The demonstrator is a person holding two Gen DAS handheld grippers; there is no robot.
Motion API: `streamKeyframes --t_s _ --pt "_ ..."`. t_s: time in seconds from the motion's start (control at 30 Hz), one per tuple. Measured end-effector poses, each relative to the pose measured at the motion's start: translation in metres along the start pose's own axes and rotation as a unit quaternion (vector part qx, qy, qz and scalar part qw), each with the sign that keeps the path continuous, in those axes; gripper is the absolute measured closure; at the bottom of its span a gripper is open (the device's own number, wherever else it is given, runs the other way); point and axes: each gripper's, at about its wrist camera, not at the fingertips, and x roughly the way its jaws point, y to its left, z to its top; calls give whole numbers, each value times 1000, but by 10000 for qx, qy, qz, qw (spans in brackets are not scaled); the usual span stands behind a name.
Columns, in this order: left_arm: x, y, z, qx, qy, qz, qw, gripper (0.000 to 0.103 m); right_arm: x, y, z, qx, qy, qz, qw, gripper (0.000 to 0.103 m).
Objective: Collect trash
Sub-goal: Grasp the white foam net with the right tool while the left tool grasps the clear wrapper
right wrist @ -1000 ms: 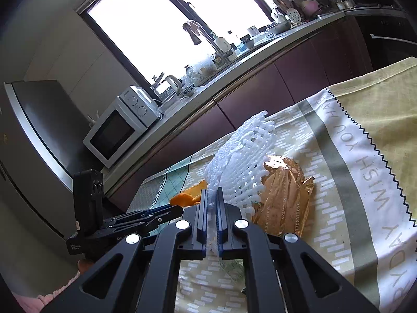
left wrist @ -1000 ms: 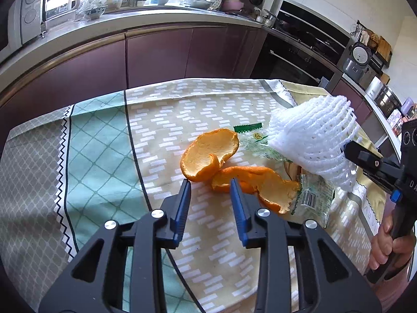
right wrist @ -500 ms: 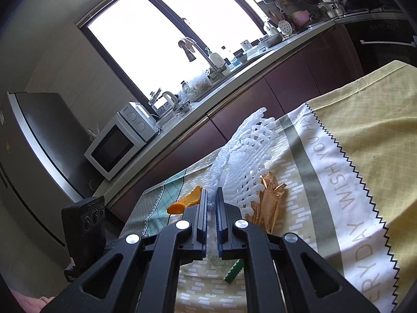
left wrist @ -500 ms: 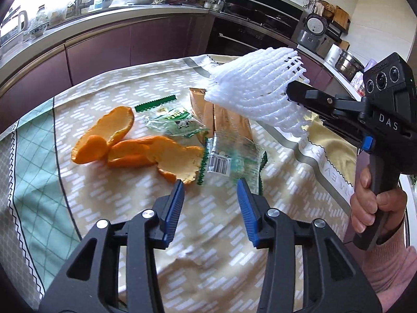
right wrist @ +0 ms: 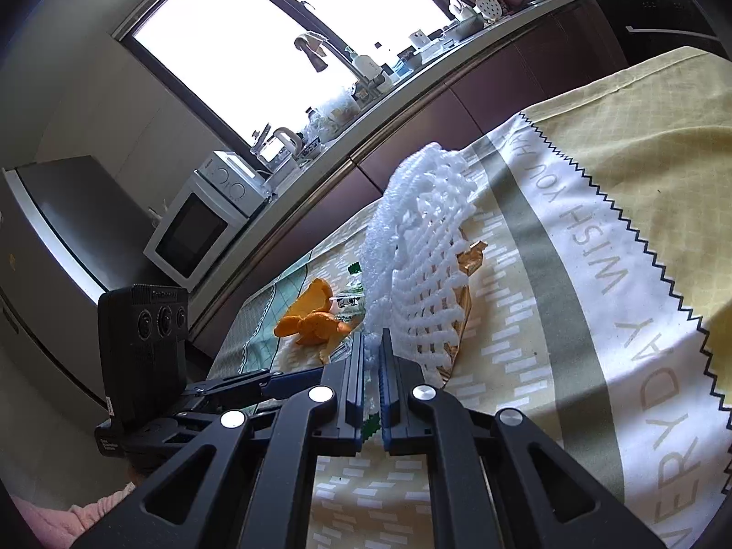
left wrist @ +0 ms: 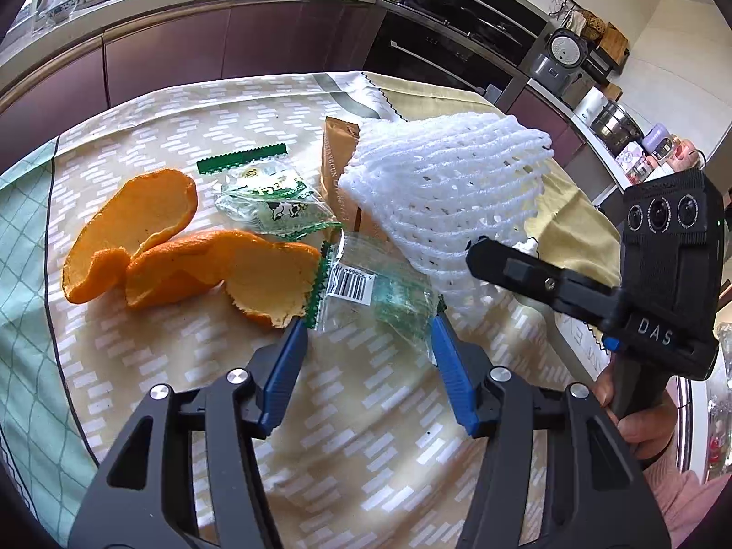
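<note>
Above tablecloth [left wrist: 183, 343]: right tool [right wrist: 373, 343] pinching foam net [left wrist: 448, 192] (lifted).

A patterned tablecloth [left wrist: 192, 366] covers the table, green at the left, yellow at the far right; beyond it dark purple cabinets [left wrist: 183, 41] run under a counter; a white microwave [right wrist: 201, 224] and kettle [right wrist: 283, 142] stand below the bright window [right wrist: 283, 45]; a rice cooker [left wrist: 560, 57] sits far right.

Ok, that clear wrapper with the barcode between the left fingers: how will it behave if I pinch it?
The clear wrapper looks thin and crinkled, so probably floppy and very light. It lies flat on the tablecloth, so the open left gripper may slide it or snag cloth.
</note>
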Motion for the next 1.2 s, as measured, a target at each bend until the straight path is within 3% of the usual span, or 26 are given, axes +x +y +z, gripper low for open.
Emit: streamKeyframes --t_s 0.17,0.23,0.37,0.57,0.67,0.7,0.97,1.0,1.07,1.2 --pt "6 -1 3 -205 48 -238 9995 58 3 5 -2 -97 112 13 9999 98" --pt "9 -3 4 -224 66 -254 9994 68 4 6 -2 -97 145 -11 9998 98" --pt "18 -6 1 -277 179 -230 9992 98 1 5 -1 -73 101 -46 9999 98" --pt "13 -7 -3 -238 65 -213 9995 95 -15 1 1 -14 -173 -240 9996 98" --pt "8 -4 -2 -238 -40 -120 9996 62 -19 -5 3 54 -196 -343 9992 98" --pt "8 -3 -1 -251 -57 -101 9996 57 -19 -6 3 62 -173 -363 9992 98" --pt "23 -9 17 -213 126 -226 9994 58 -7 -10 -1 29 106 -481 9988 98" --pt "25 -11 18 -203 123 -205 9995 66 -6 -10 -1 31 125 -483 9987 98" --pt "28 -13 18 -220 135 -209 9994 71 -6 -9 -2 6 142 -480 9987 98" --pt "22 -12 15 -337 18 -176 9993 88 -10 -8 -3 -38 75 -430 9990 98"
